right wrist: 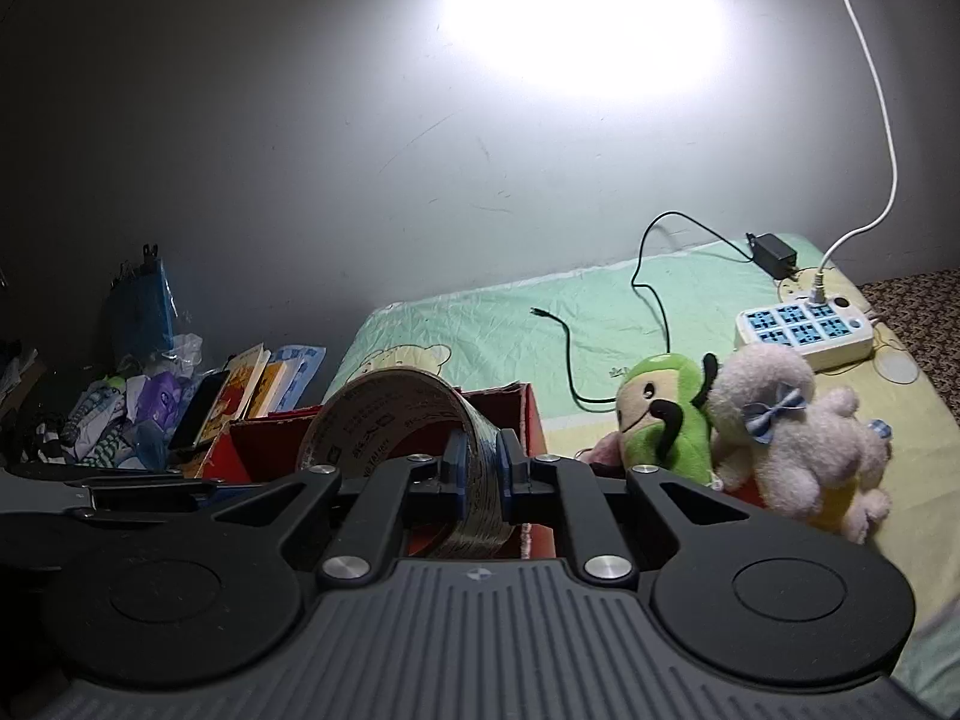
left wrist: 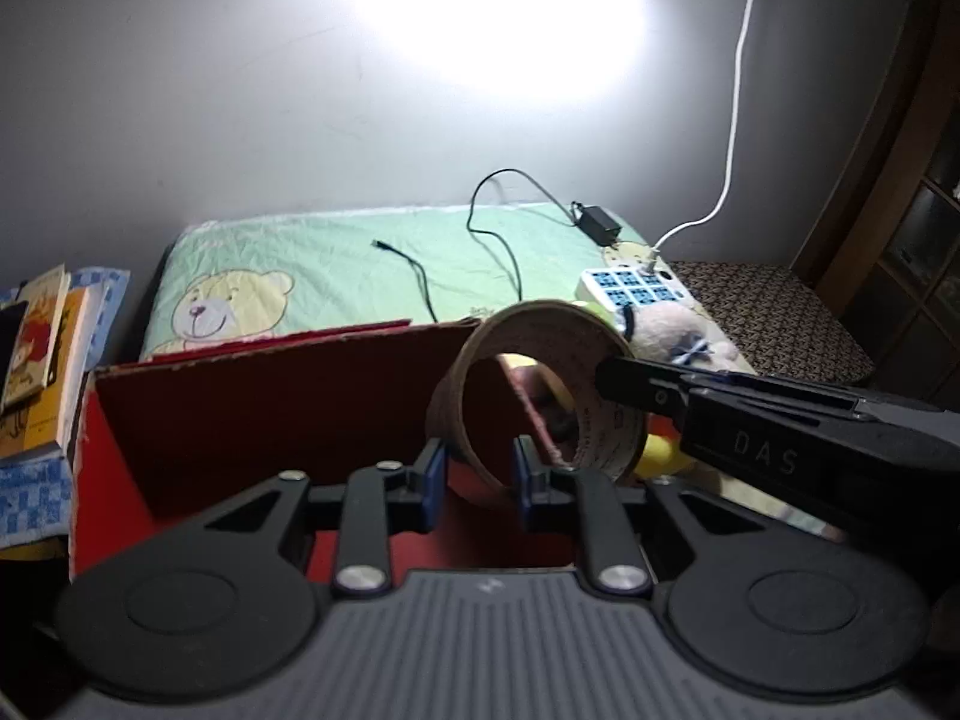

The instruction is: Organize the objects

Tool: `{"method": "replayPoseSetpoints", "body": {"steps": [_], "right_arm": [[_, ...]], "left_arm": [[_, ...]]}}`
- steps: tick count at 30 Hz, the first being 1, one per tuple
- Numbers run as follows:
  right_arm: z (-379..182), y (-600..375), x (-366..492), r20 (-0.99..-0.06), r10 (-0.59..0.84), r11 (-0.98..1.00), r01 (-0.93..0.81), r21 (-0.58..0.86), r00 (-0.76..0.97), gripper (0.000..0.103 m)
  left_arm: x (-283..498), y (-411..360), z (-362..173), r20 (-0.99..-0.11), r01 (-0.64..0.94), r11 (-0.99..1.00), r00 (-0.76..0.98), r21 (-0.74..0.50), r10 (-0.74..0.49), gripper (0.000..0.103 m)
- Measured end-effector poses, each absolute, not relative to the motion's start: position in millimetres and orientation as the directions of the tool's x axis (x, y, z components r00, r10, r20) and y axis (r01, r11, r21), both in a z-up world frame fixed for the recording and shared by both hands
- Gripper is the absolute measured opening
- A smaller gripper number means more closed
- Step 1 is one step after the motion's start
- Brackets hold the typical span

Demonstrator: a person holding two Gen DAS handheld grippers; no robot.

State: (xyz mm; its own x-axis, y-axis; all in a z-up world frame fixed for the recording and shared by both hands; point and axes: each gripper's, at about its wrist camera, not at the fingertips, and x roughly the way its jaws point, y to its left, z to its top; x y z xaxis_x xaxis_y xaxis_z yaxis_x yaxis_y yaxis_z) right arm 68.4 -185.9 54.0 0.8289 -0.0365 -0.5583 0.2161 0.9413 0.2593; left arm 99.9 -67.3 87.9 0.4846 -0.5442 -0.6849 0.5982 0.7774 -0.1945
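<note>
While the right gripper (right wrist: 480, 471) clamps its blue pads (right wrist: 457, 474) on the wall of a tape roll (right wrist: 396, 420), the roll hangs tilted over the open red box (right wrist: 534, 420), above the box's right end, with printed text visible on its inner face. Seen from the left wrist, the same roll (left wrist: 534, 384) sits just ahead of the left gripper (left wrist: 477, 480), whose blue pads (left wrist: 433, 480) stand apart with a gap between them, holding nothing; the right gripper's black finger (left wrist: 648, 390) reaches in from the right edge of that view and touches the roll's rim. Box interior is dark red and appears bare where it shows (left wrist: 270, 420). Box rests on a bed with a green bear-print cover (left wrist: 336, 276). Beside the box's right end lie a green plush toy (right wrist: 666, 420) and a white plush lamb (right wrist: 798, 426), touching each other. Farther back, near the bed's far right corner: a white power strip (right wrist: 804, 330) with a white cord (right wrist: 870, 90) plugged in, and a black adapter (right wrist: 771, 252) whose thin black cable (right wrist: 648, 294) trails across the cover. Off the bed's left edge, a stack of books (right wrist: 252, 390) and mixed clutter (right wrist: 132, 408). Bright glare on the wall (right wrist: 360, 180).
</note>
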Motion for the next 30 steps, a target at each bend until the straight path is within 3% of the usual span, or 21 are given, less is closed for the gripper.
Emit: {"method": "replayPoseSetpoints", "body": {"steps": [19,27,30], "right_arm": [[-12.5,-162.5,166.5,-0.789,-0.011,0.986,0.139,0.094,0.614,0.012],[-12.8,-161.9,170.8,-0.792,-0.049,0.988,0.145,0.051,0.608,0.012],[-10.3,-164.7,170.1,-0.782,-0.060,0.987,0.155,0.046,0.620,0.020]], "left_arm": [[187.9,-61.7,-13.9,-0.845,0.415,0.862,0.310,-0.292,-0.435,0.016],[199.7,-63.0,-20.0,-0.855,0.384,0.860,0.259,-0.336,-0.450,0.013],[200.1,-63.7,-18.8,-0.855,0.395,0.857,0.256,-0.332,-0.450,0.014]]}}
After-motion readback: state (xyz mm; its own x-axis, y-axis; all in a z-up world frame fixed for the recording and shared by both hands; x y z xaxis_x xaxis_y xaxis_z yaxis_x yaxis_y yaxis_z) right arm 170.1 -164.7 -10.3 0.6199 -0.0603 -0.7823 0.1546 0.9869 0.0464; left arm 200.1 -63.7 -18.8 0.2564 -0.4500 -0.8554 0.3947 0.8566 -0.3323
